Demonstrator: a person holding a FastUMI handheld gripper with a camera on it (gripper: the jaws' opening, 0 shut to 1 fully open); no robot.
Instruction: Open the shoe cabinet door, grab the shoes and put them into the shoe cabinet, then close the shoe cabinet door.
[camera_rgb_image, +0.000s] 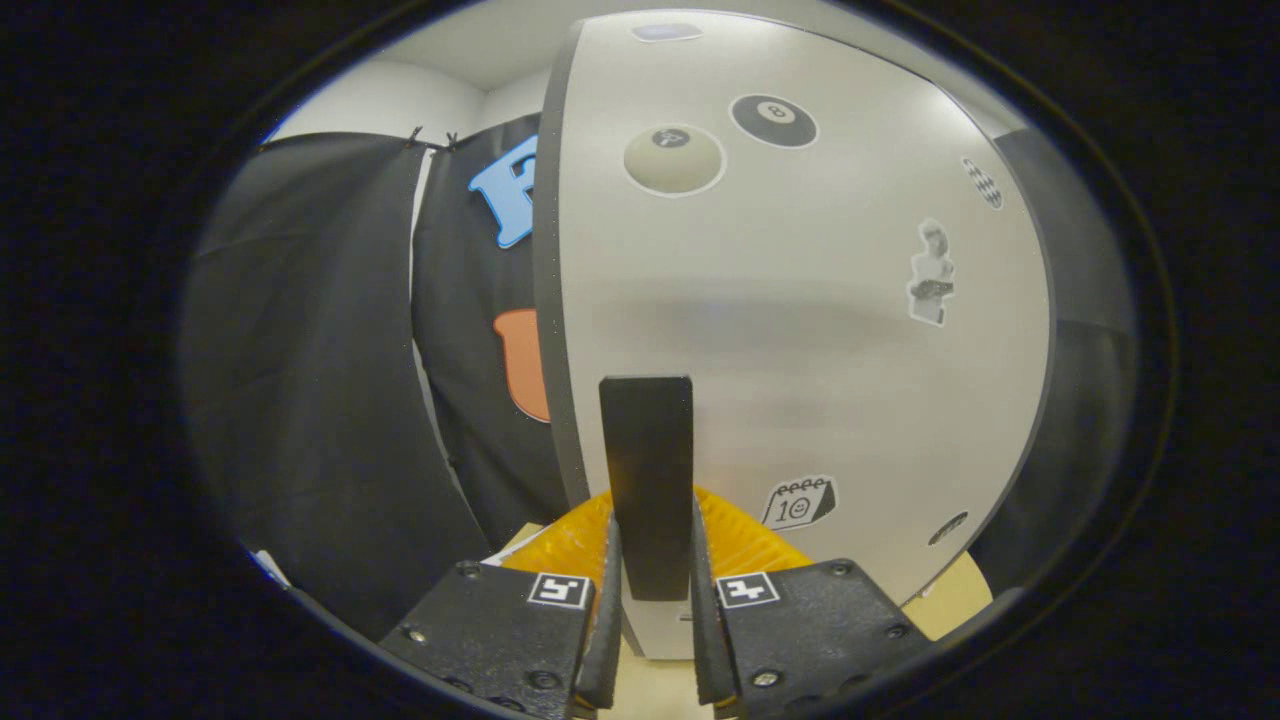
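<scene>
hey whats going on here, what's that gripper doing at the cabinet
A person's handheld gripper has its two fingers closed on the black handle of the shoe cabinet door, one finger on each side. The pale door, dotted with stickers, stands right in front of the camera. Whether it is being opened or shut cannot be told from this one moment. No shoes are visible here, just the booth's black cloth wall beside the cabinet.

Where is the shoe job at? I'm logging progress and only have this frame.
Nothing looks finished yet. In hand: the tongs are closed on the black door handle of the white cabinet door, which fits the opening or closing step; the frame cannot say which. If opening, left: swing it, load the shoes, close the door.
</scene>
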